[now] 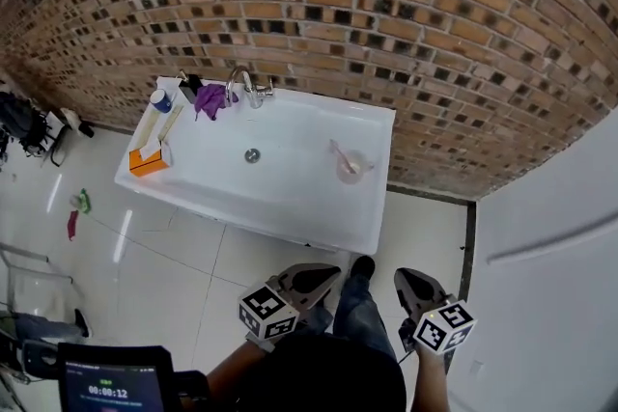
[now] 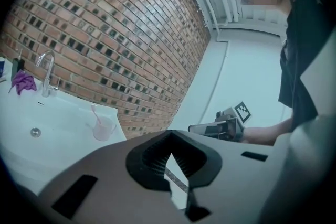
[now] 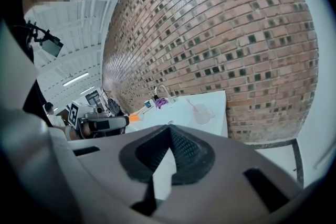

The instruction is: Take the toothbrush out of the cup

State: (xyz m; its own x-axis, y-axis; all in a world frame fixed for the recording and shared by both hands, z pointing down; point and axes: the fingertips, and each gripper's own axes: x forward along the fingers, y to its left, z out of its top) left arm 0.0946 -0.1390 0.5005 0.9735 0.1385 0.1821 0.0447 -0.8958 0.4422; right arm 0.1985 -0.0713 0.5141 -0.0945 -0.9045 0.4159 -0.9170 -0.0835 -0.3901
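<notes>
Toothbrush stands tilted in clear cup, handle up. Cup sits inside white sink, on its right side, near the right rim. Sink is mounted against brick wall. Faucet is at the back edge, purple cloth just left of it, orange box on the left ledge. Blue-lidded container is at the back left corner.

Left gripper and right gripper are both held low in front of the person, over the tiled floor, well apart from sink and cup. Left gripper view: jaws together at the tips, nothing between them, only floor seen through the gap behind the tips; cup and toothbrush far off to the left, right gripper to the side. Right gripper view: jaws likewise closed and empty, cup far ahead on the sink, left gripper at left. Neither gripper touches anything. Screen with a timer is at the lower left of the head view.
</notes>
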